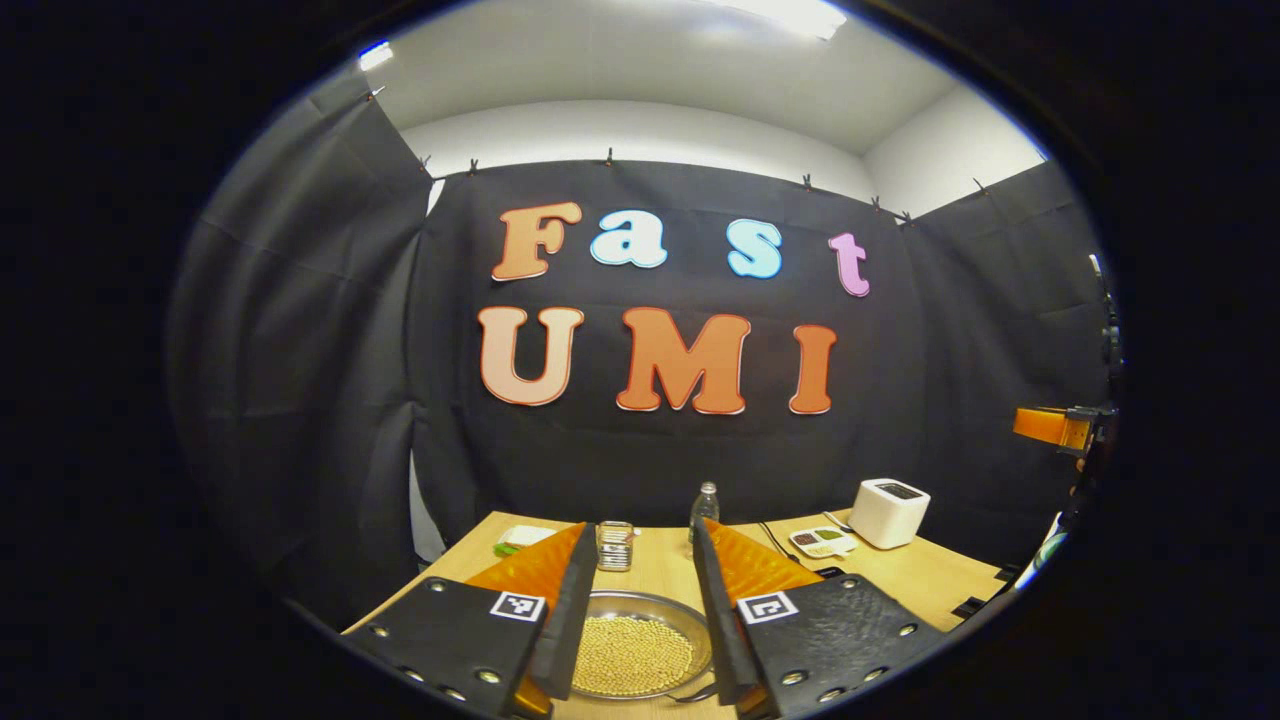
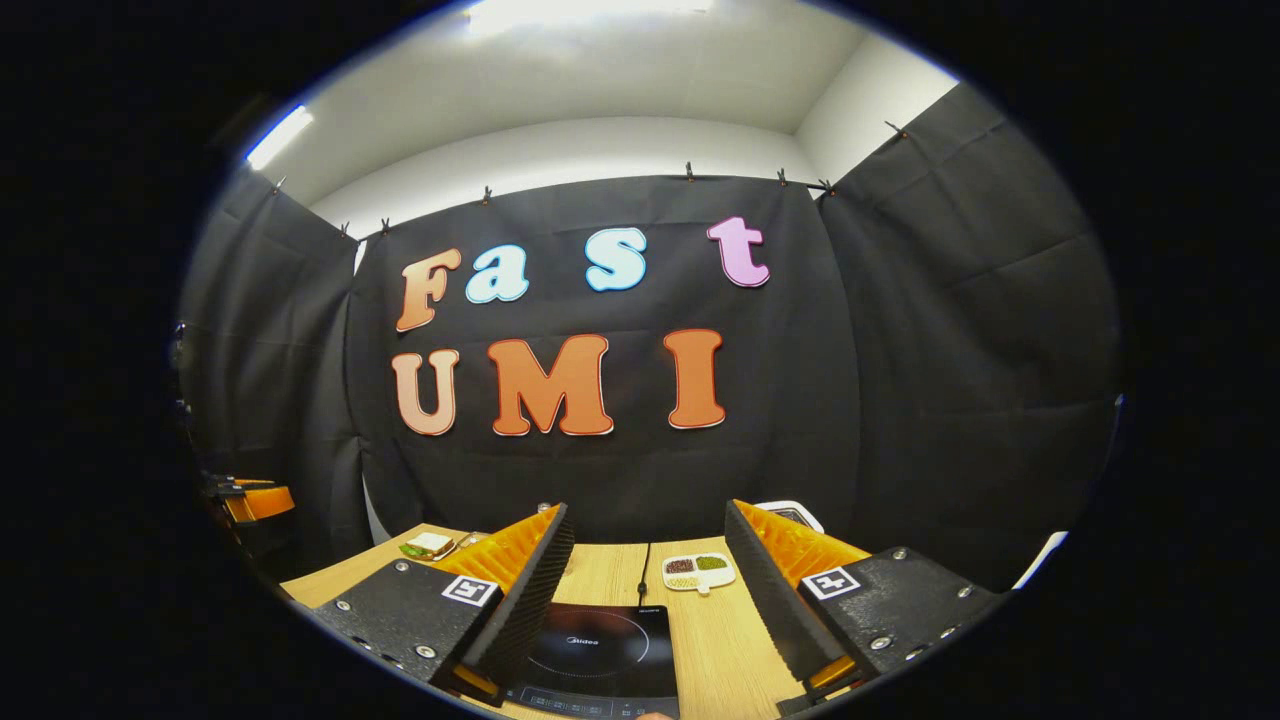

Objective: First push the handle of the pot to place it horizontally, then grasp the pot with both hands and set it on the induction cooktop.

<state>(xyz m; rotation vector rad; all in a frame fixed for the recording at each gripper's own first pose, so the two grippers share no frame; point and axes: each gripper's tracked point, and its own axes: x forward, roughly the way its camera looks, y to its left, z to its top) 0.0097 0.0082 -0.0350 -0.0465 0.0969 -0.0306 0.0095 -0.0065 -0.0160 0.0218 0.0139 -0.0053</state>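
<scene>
Sitting low on the wooden table (image 1: 660, 575), the pot (image 1: 634, 655) is a shallow metal pan filled with small pale yellow beads, and it lies right between the spread fingers of the left gripper (image 1: 640, 620), which touch nothing. A dark bit near its right rim may be the handle, though I cannot tell how it points. To my eye the first step, pushing the handle level, is not yet begun; it calls for one finger to come down beside the handle and nudge it sideways without spilling the beads. Over on the other side the cooktop (image 2: 600, 655), black and flat with nothing on it, waits under the right gripper (image 2: 650, 600), whose fingers also stand wide apart. Behind the pot are a glass jar (image 1: 614, 545), a bottle (image 1: 704, 510) and a white toaster (image 1: 888, 512).
</scene>
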